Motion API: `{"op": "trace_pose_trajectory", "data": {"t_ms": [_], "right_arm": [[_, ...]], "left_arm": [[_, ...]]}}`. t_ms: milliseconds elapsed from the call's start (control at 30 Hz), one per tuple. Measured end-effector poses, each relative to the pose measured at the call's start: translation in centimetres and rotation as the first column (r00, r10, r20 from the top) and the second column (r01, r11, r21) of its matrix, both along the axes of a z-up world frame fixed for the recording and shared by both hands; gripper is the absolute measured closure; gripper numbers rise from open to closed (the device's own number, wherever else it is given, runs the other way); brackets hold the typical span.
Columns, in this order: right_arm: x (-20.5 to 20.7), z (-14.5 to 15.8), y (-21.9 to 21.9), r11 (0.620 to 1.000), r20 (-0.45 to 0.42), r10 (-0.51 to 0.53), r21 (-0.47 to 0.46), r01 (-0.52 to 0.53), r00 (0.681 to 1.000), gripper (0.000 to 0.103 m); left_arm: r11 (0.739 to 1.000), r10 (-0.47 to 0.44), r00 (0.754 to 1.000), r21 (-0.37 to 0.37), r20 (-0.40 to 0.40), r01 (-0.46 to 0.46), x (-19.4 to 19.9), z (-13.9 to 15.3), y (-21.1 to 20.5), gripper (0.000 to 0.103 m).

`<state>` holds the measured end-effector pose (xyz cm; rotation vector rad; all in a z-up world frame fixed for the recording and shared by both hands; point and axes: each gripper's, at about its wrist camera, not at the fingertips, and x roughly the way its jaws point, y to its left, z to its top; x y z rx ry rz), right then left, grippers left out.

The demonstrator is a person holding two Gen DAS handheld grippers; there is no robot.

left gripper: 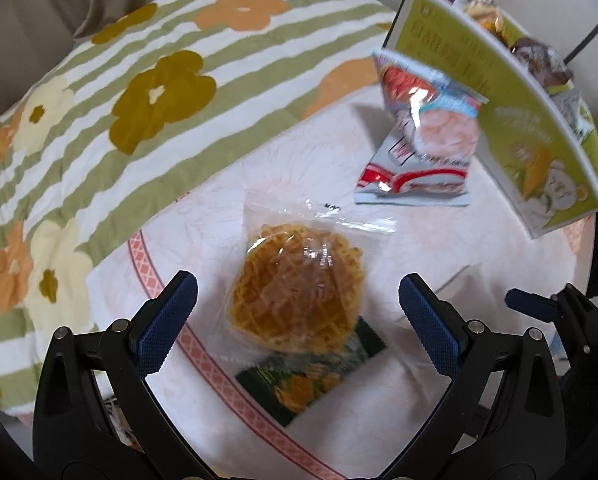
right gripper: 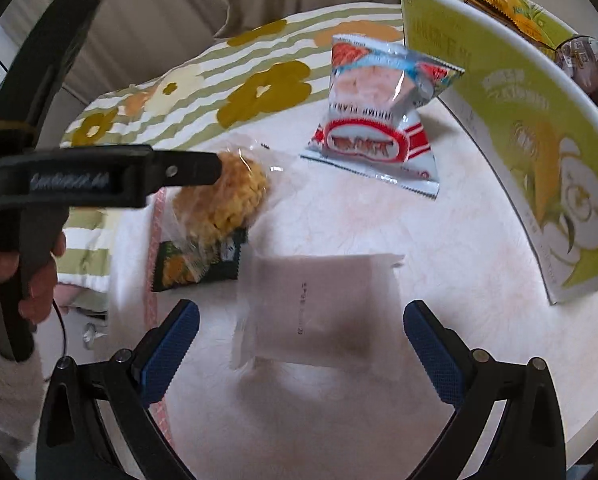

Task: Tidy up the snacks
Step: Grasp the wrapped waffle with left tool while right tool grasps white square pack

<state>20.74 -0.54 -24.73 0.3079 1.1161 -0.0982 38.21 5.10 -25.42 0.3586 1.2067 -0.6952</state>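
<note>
A clear packet of orange crispy noodles (left gripper: 295,292) with a dark green label lies on the pale tablecloth (left gripper: 259,184). My left gripper (left gripper: 297,320) stands open around it, one blue pad on each side, not touching. In the right wrist view a blurred, frosted white packet (right gripper: 319,312) sits between the fingers of my open right gripper (right gripper: 301,348); I cannot tell whether it rests flat. There the left gripper (right gripper: 215,168) shows from the side over the noodle packet (right gripper: 219,200). A red-and-white foil bag (left gripper: 423,132) (right gripper: 379,120) leans against the green snack box (left gripper: 539,152) (right gripper: 531,128).
The green box holds several snack bags and stands at the table's far right. A striped floral quilt (left gripper: 139,100) lies past the table's pink-bordered left edge (left gripper: 203,364), with beige cushions behind. A person's hand (right gripper: 39,280) grips the left tool.
</note>
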Motion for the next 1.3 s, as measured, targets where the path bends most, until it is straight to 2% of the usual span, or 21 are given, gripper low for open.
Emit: {"op": "trace_pose_trajectory", "data": {"t_ms": [167,400,467,600,767,933,1300], "right_arm": [[0.2,-1.2,0.2,0.997,0.009,-0.06,-0.052,0.061,0.998,0.001],[0.6,-2.0,0.3,0.996,0.016,-0.045,-0.081,0.046,0.999,0.001],[0.6,-2.3,0.5,0.996,0.016,-0.029,-0.088,0.03,0.999,0.001],[0.8,-2.9,1.2,0.992,0.007,-0.001,-0.126,0.002,1.0,0.001],[0.7,-3.3,1.3,0.989,0.009,-0.003,-0.145,0.004,1.0,0.001],[1.3,-3.8,2.0,0.981,-0.003,0.024,-0.195,-0.024,1.0,0.001],[1.2,-4.0,1.9,0.974,0.018,0.052,-0.22,-0.047,0.998,0.001]], "left_arm": [[0.999,-0.034,0.999,0.025,-0.016,0.034,0.3,-2.3,-0.6,0.003],[0.998,-0.035,0.999,0.048,-0.037,0.037,0.7,-4.6,-0.7,0.004],[0.999,-0.03,0.998,0.036,-0.053,0.032,0.8,-5.0,-0.6,0.006],[0.997,-0.04,0.999,0.066,-0.009,0.04,0.5,-5.1,-1.0,0.011],[0.996,-0.055,0.998,0.07,0.012,0.054,0.2,-4.8,-1.2,0.024],[0.997,-0.043,0.999,0.067,0.006,0.043,0.2,-4.6,-1.1,0.027],[0.998,-0.002,1.0,0.06,0.024,0.001,-1.0,-3.2,0.1,0.028]]}}
